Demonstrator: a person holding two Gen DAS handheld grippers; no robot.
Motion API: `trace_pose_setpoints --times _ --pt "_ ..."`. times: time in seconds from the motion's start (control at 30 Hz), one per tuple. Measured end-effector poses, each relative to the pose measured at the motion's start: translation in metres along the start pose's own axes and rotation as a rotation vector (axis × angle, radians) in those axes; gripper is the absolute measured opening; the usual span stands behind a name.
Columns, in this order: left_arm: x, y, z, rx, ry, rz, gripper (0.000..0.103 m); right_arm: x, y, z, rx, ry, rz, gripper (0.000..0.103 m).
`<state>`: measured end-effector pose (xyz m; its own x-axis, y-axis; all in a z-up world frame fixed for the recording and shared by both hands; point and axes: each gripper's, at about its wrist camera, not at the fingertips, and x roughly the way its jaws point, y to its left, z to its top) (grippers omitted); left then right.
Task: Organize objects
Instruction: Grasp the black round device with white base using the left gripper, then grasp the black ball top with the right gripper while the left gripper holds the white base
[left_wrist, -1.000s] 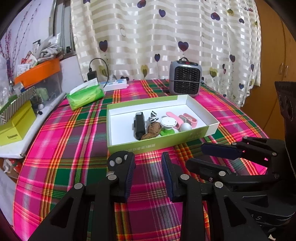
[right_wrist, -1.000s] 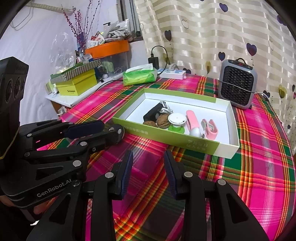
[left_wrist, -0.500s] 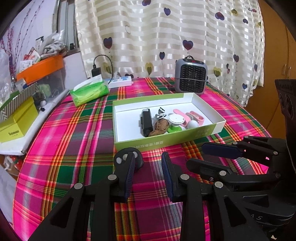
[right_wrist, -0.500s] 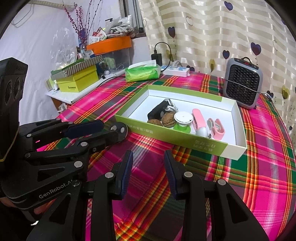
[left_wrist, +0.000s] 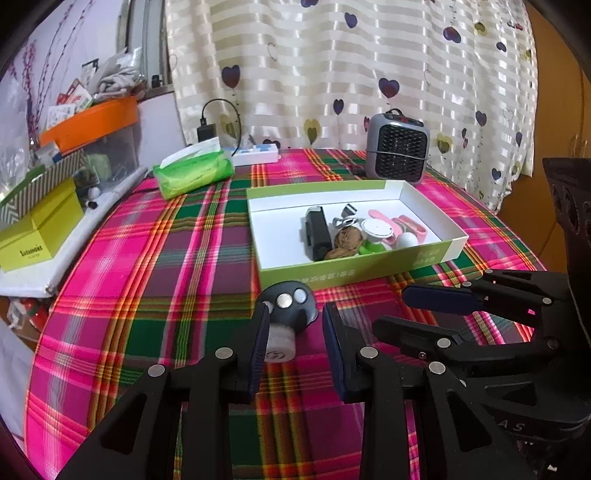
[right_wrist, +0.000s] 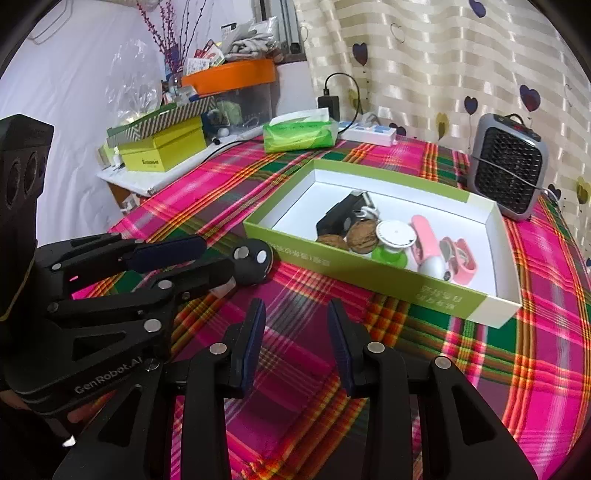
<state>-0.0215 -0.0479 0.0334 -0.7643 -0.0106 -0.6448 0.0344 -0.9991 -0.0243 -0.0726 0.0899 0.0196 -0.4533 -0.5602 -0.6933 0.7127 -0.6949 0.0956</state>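
Observation:
A black key fob (left_wrist: 290, 301) with round silver buttons and a white tag lies on the plaid cloth, just in front of the front left corner of the green box (left_wrist: 354, 275). My left gripper (left_wrist: 295, 341) is open around the fob, whose tag is close to the left pad; the right pad is apart from it. In the right wrist view the fob (right_wrist: 253, 264) lies at the tip of the left gripper (right_wrist: 216, 256). My right gripper (right_wrist: 295, 332) is open over bare cloth with nothing between its fingers. In the left wrist view the right gripper (left_wrist: 419, 314) is at the right.
The box holds a black device (left_wrist: 316, 234), walnuts (left_wrist: 347, 238), a white disc (left_wrist: 376, 229) on a green base and pink items (left_wrist: 404, 225). Behind it stand a grey heater (left_wrist: 397, 153), a green tissue pack (left_wrist: 194, 171) and a power strip (left_wrist: 255, 155). Yellow boxes (left_wrist: 40, 225) sit left.
The left gripper has shifted, so the fob that showed at its left fingertip now lies between the fingers. The box looks farther off in both views. Both jaws keep their width.

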Motion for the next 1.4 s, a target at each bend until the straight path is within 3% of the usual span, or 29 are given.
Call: trace_pose_setpoints --times 0.33,0.6,0.8,0.97,1.2,1.4 --pt "0.006 0.021 -0.004 -0.045 0.016 -0.013 0.027 0.01 0.003 0.001 -0.003 0.024 0.018 0.037" --pt "0.012 0.035 -0.005 -0.079 0.033 -0.024 0.028 0.017 0.006 0.004 -0.004 0.036 0.036 0.043" --pt "0.008 0.033 -0.01 -0.065 0.029 -0.085 0.032 0.025 0.005 0.01 0.004 0.039 0.053 0.043" --pt "0.016 0.028 -0.011 -0.05 0.072 -0.12 0.034 0.026 0.002 0.012 0.013 0.035 0.06 0.043" --pt "0.034 0.032 -0.012 -0.089 0.156 -0.11 0.034 0.028 0.001 0.013 0.016 0.04 0.065 0.043" --pt "0.033 0.037 -0.014 -0.118 0.155 -0.114 0.025 0.033 0.003 0.016 0.016 0.048 0.074 0.043"
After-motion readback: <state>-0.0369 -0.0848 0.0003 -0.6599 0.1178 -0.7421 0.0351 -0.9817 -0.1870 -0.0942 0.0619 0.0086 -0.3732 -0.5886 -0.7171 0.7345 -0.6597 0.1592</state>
